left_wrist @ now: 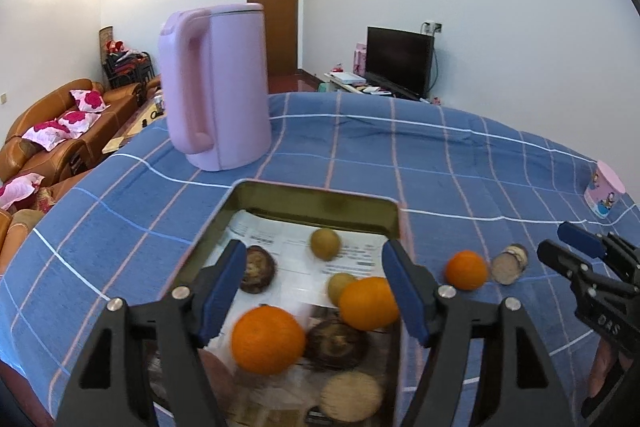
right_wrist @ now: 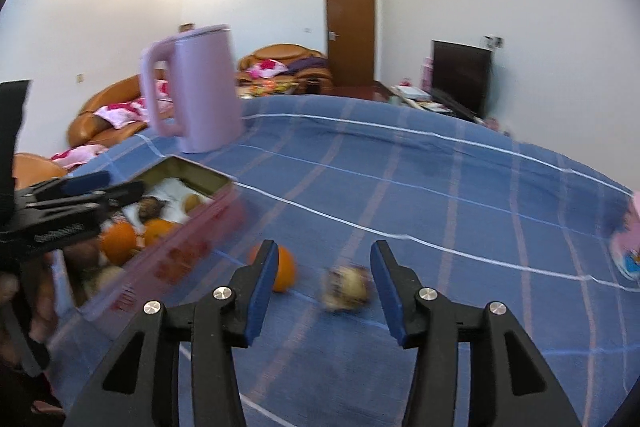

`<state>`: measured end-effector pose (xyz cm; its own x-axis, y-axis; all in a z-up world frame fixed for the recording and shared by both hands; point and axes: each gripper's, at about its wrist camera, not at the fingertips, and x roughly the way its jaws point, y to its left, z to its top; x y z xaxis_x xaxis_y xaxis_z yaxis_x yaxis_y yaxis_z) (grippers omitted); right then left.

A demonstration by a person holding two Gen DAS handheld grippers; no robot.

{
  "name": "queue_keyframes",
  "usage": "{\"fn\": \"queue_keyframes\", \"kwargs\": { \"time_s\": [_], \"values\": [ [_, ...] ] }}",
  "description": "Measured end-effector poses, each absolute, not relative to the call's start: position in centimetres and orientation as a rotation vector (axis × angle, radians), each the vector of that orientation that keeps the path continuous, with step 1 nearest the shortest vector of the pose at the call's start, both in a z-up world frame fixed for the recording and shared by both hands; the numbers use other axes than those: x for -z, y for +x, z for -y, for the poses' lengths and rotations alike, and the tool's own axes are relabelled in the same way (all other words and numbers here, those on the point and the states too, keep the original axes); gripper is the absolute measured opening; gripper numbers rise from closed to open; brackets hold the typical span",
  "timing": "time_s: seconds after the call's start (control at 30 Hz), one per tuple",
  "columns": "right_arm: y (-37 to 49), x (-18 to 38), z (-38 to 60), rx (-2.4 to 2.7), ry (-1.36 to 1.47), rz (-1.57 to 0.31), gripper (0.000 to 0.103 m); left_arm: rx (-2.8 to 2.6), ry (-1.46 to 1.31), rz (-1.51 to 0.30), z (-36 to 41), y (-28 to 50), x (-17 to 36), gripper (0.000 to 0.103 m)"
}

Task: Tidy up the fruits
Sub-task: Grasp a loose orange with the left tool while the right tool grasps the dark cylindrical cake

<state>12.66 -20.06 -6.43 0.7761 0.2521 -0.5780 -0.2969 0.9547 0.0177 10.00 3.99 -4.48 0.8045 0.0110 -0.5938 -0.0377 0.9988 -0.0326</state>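
A pink kettle (left_wrist: 218, 87) is seen upright at the left rear of the blue checked cloth (left_wrist: 440, 163). In front of it a tin (left_wrist: 316, 201) is set, lined with printed paper (left_wrist: 296, 251). Inside it two oranges are held, one near (left_wrist: 267, 339) and one to its right (left_wrist: 368, 303), along with two small greenish fruits (left_wrist: 325, 243) (the second partly hidden behind the right orange), two dark brown round things (left_wrist: 258, 269) and a pale round one (left_wrist: 351, 395) at the near end.

The left gripper (left_wrist: 316, 291) is held over the tin with its jaws apart; nothing is pinched, and the near orange lies between and just below its fingers.

To the right of the tin, on the cloth, a third orange (left_wrist: 466, 270) lies just beside a pale round item (left_wrist: 509, 263). The right gripper (right_wrist: 324, 283) is poised over these two with jaws parted and nothing grasped: the orange (right_wrist: 283, 269) is partly covered by its left finger, and the blurred item (right_wrist: 347, 287) is seen between the fingers.

A small pink cup (left_wrist: 604, 193) is placed at the far right.
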Motion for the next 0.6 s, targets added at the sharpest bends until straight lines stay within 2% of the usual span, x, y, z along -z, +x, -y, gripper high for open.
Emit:
{"fn": "queue_keyframes", "kwargs": {
  "time_s": [0.6],
  "values": [
    [15.6,9.0,19.0,-0.315,-0.094,-0.770,0.050,0.015,0.011,-0.640,0.6,9.7,4.7,0.076]
  ]
}}
